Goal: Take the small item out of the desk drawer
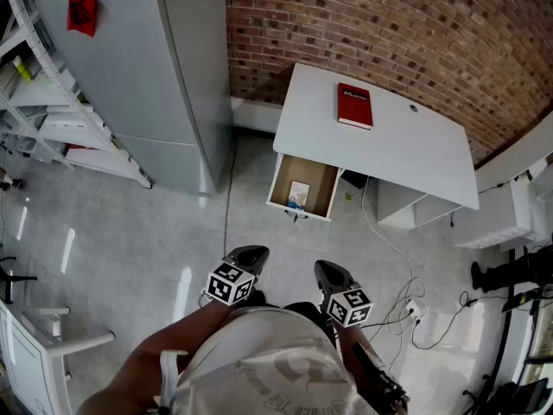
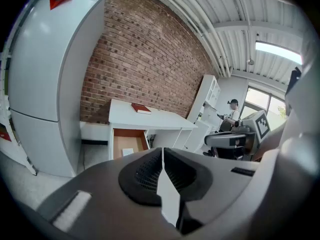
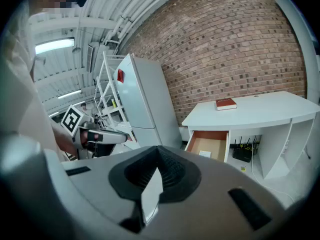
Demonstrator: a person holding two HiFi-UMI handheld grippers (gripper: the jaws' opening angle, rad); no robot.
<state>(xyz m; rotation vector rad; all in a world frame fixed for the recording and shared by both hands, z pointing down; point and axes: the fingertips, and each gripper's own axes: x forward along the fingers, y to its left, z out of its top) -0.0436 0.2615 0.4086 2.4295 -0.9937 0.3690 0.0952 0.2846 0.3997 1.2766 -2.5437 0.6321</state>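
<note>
Small item (image 1: 299,195) flat inside the pulled-out drawer (image 1: 278,181), near its front panel, below the white desk (image 1: 406,154) carrying a red book (image 1: 355,105). Left gripper (image 1: 251,255) and right gripper (image 1: 329,274) well short of the drawer, over the floor (image 1: 173,232), jaws of both clenched on nothing. Fridge (image 1: 138,67) left of the desk, against the brick wall (image 1: 389,24).

Desk (image 1: 406,154): against wall (image 1: 389,24), rt of fridge (image 1: 147,67). Book (image 1: 354,106): on desk top, twd back. Drawer (image 1: 321,180): pulled out under desk's left end. Small item (image 1: 298,195): in drawer, nr its front. Shelf rack (image 1: 52,119): left of fridge. Cables (image 1: 406,305): on floor, before desk's rt end.
</note>
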